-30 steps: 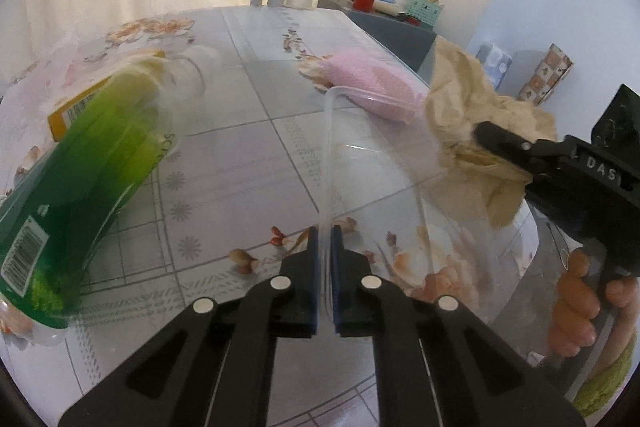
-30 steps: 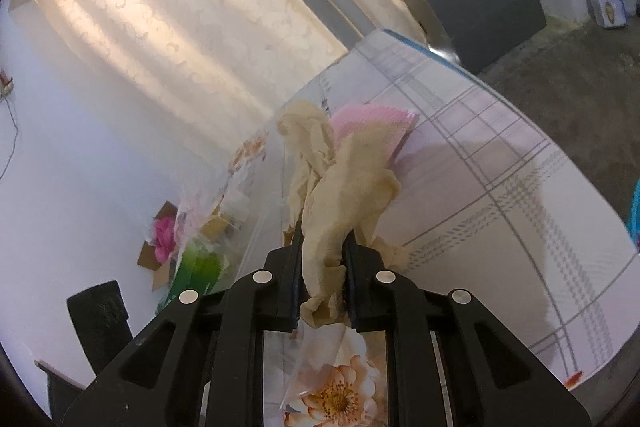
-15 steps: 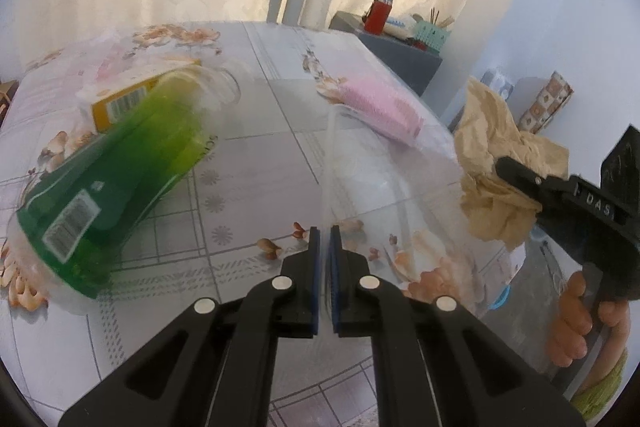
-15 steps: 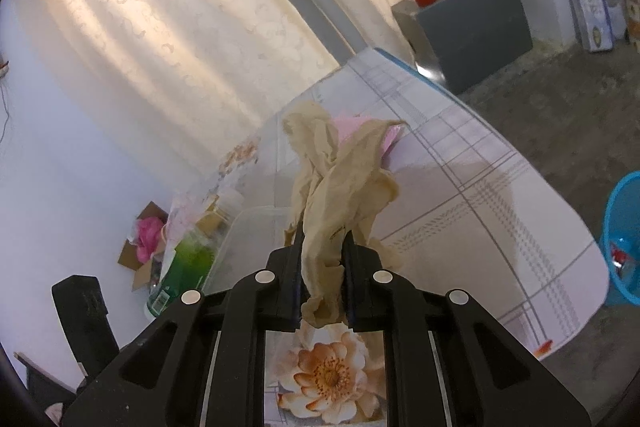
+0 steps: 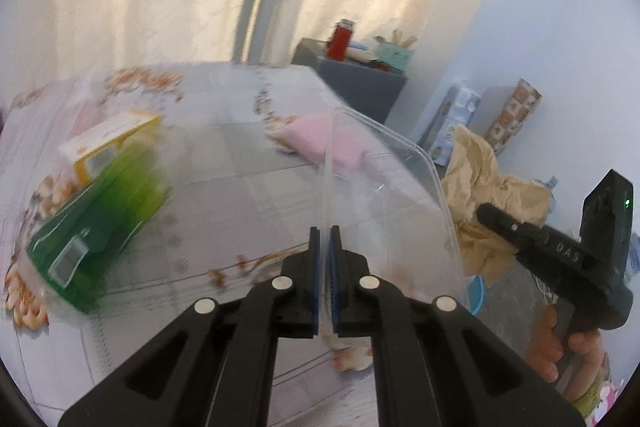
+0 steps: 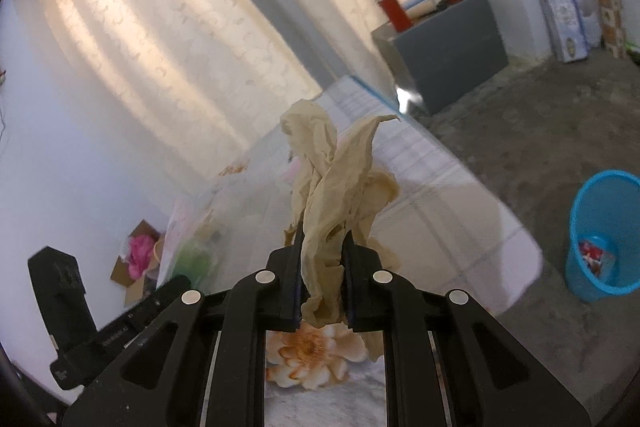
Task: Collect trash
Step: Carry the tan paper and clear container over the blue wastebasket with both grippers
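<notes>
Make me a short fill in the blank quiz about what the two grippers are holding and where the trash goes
The right gripper is shut on crumpled ____ paper.
The left gripper pinches the edge of a clear plastic ____.
The bin on the floor is ____.
The green bottle lies on the ____.

Missing words: brown; container; blue; table

Tablecloth (image 5: 248, 195): showing grey checks, orange flowers
Crumpled paper (image 6: 336, 195): looking tan
Bottle (image 5: 100, 223): glowing green
Bin (image 6: 604, 227): showing blue

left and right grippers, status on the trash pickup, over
Left gripper shut on clear plastic container. Right gripper shut on crumpled beige paper. Blue plastic bin on floor past the table edge, nothing visible blocking it.
</notes>
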Demonstrator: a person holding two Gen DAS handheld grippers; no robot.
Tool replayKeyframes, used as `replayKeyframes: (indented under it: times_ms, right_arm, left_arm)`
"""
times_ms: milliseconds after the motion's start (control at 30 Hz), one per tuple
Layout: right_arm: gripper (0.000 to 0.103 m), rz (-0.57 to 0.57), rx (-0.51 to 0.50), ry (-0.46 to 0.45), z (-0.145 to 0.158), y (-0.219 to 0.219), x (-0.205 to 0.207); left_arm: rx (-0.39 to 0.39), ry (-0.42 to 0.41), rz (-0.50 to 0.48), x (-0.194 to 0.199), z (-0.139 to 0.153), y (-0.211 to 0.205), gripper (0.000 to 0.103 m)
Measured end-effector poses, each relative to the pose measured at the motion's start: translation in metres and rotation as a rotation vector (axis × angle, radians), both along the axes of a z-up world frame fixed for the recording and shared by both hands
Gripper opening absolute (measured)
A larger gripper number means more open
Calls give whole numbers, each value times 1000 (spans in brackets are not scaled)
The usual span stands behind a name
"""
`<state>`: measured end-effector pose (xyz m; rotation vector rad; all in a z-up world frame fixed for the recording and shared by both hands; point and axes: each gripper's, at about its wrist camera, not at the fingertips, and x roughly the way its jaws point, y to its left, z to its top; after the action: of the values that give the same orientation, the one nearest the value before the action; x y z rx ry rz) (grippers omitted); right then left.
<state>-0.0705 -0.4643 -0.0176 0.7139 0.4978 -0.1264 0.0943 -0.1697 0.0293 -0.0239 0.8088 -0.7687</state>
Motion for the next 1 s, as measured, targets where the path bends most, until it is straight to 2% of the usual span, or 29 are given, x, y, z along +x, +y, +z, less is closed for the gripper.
replayKeyframes:
  times_ms: [267, 567, 700, 800, 900, 1000]
  right_arm:
    - [13, -158, 37, -9, -13, -51, -57]
    - [13, -415, 118, 61, -63, -123, -137]
    - [13, -494, 159, 140, -95, -153, -158]
    - [13, -529, 194, 206, -122, -173, -163]
    - [13, -550, 234, 254, -148, -188, -170]
    - [13, -563, 288, 306, -182, -209, -168]
  left_arm:
    - [23, -47, -176, -27, 17, -82, 3]
    - [129, -94, -440, -77, 4, -225, 3]
    - [200, -109, -516, -101, -13, -283, 4]
    - [274, -76, -552, -113, -35, -332, 4]
    - [370, -18, -559, -121, -69, -383, 4]
    - [474, -43, -562, -132, -105, -421, 4]
